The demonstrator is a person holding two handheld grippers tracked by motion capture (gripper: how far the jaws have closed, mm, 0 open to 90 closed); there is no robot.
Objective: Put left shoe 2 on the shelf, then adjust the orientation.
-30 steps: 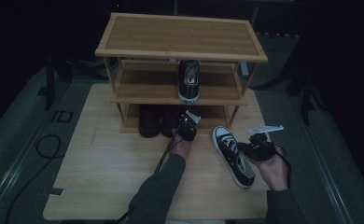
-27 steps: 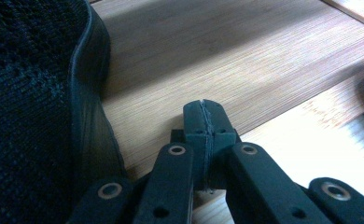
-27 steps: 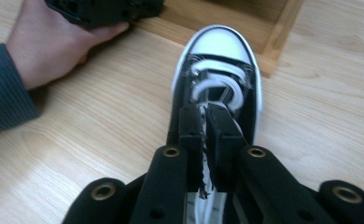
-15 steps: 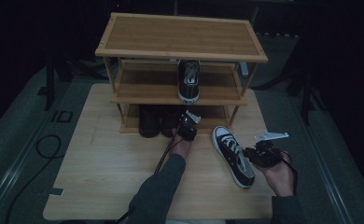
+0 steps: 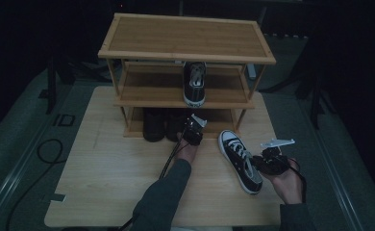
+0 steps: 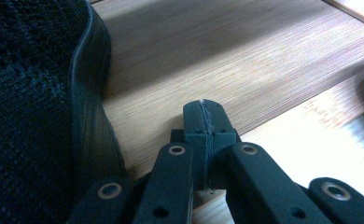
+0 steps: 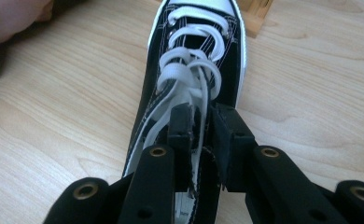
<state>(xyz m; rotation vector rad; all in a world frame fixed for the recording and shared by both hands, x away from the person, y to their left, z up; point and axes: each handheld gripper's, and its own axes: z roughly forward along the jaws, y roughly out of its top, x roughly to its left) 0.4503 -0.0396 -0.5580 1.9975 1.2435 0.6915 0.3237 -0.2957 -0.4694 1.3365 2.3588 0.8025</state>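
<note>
My right gripper (image 7: 201, 119) has swung in over the back half of the black-and-white sneaker (image 5: 241, 160) lying on the table (image 5: 104, 178) in front of the shoe rack (image 5: 185, 48); a second ago it sat off to the shoe's right, and now, in the right gripper view, its jaws are narrowed around the tongue and the tail of the white laces (image 7: 189, 70), with only a small gap left between them. I take that as a grip just being set on the shoe, though I cannot tell how firmly the cloth is pinched. The sneaker itself has not moved: toe toward the rack, sole flat on the table. My left gripper (image 6: 203, 123) has stayed put at the rack's bottom shelf, jaws pressed fully together on nothing, right beside a dark shoe (image 6: 35, 107) standing there. Its twin sneaker (image 5: 194, 83) sits on the middle shelf, so I judge this one is meant to be lifted up beside it.
</note>
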